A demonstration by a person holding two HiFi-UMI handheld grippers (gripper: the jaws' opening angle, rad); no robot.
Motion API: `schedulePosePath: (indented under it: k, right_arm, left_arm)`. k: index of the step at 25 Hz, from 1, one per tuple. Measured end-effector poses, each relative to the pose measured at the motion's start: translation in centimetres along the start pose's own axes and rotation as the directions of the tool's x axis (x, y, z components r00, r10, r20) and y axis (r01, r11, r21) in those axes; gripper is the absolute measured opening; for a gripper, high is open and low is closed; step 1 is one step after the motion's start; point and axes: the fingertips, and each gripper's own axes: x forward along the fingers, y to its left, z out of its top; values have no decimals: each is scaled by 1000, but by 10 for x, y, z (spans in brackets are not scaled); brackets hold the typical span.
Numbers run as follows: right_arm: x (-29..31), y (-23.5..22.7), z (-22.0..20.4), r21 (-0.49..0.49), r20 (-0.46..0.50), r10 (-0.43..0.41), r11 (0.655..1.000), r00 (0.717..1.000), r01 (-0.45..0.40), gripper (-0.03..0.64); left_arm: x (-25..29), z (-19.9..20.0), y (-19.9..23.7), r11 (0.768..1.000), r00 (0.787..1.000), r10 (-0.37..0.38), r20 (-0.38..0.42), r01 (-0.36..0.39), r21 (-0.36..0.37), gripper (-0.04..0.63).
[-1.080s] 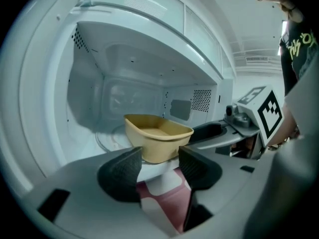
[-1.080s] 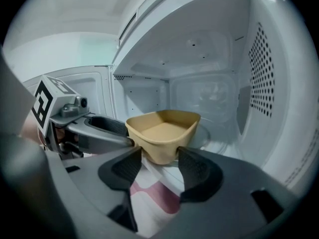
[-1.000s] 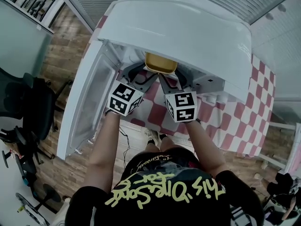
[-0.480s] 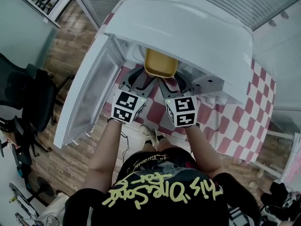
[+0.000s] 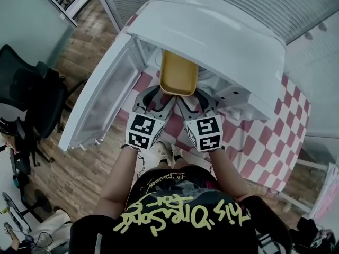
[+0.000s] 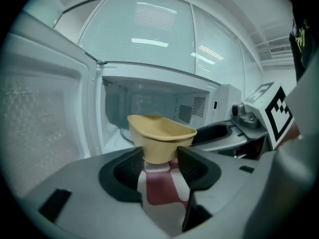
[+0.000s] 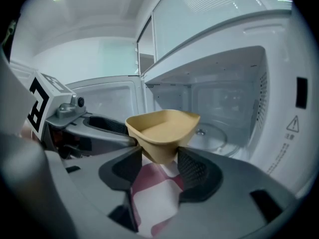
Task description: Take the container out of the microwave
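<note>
Container [image 5: 179, 74] at the microwave [image 5: 212, 41] mouth, near end over the checked cloth [image 5: 265, 136], left gripper [image 5: 161, 95] jaws just closed in on one near corner, right gripper [image 5: 193, 98] jaws clamping the other, open door [image 5: 100, 97] well clear at left

Head view looks steeply down — both gripper views closely face the microwave [image 5: 212, 38].

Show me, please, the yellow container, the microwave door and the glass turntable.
yellow container [image 5: 179, 77]: head view, its inner floor.
microwave door [image 5: 105, 100]: head view, middle of the inner window.
glass turntable [image 7: 215, 136]: right gripper view, its flat top.
</note>
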Motion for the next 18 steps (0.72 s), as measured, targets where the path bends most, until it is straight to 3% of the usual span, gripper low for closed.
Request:
schedulePosePath:
  k: [8,18]
  right_arm:
    - [-14,21,-9,-49,-16,93,994,996,-93,229]
    - [-25,44,-19,-90,-43,224,970,974,-227,229]
  left_arm:
    - [-26,-13,-13,994,996,89,7,-89,-57,221]
    - [-55,-28,-22,969,978,210,11,-207,-135,219]
